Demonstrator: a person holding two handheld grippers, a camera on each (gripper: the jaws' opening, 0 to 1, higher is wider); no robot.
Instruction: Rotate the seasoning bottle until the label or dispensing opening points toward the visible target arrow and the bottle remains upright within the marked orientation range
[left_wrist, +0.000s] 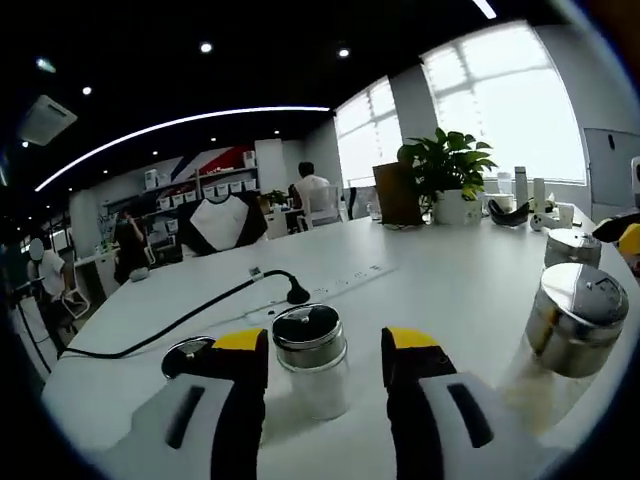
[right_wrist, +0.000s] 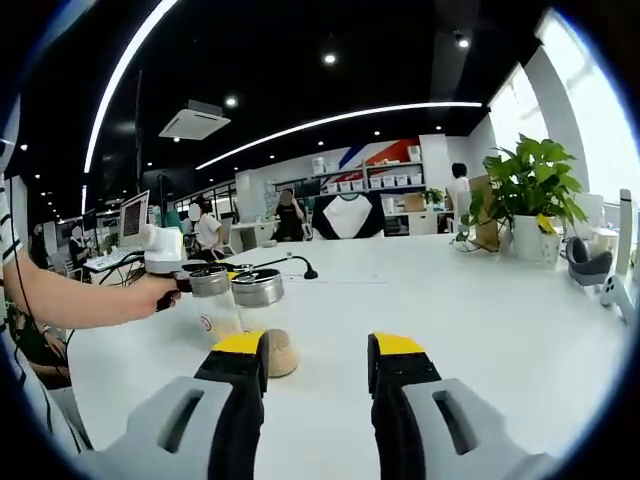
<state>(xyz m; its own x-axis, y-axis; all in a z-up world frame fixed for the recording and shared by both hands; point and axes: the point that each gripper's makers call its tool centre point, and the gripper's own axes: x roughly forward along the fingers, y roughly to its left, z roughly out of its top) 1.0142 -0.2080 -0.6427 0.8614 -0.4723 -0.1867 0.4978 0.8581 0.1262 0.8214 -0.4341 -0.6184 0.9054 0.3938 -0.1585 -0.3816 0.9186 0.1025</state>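
Note:
A clear seasoning bottle (left_wrist: 312, 362) with a shiny metal lid and white contents stands upright on the white table (left_wrist: 440, 280). My left gripper (left_wrist: 325, 345) is open, its yellow-tipped jaws on either side of the bottle, with a gap on the right side. In the right gripper view a hand holds the left gripper (right_wrist: 192, 277) at that same bottle (right_wrist: 212, 300), which has a small label. My right gripper (right_wrist: 318, 350) is open and holds nothing, low over the table to the right of the bottles.
A second bottle (right_wrist: 262, 300) with brown contents stands beside the first. Two more metal-lidded jars (left_wrist: 577, 318) (left_wrist: 570, 246) stand to the right. A black cable and plug (left_wrist: 296, 293), a dark round lid (left_wrist: 185, 355) and a potted plant (left_wrist: 447, 170) are on the table.

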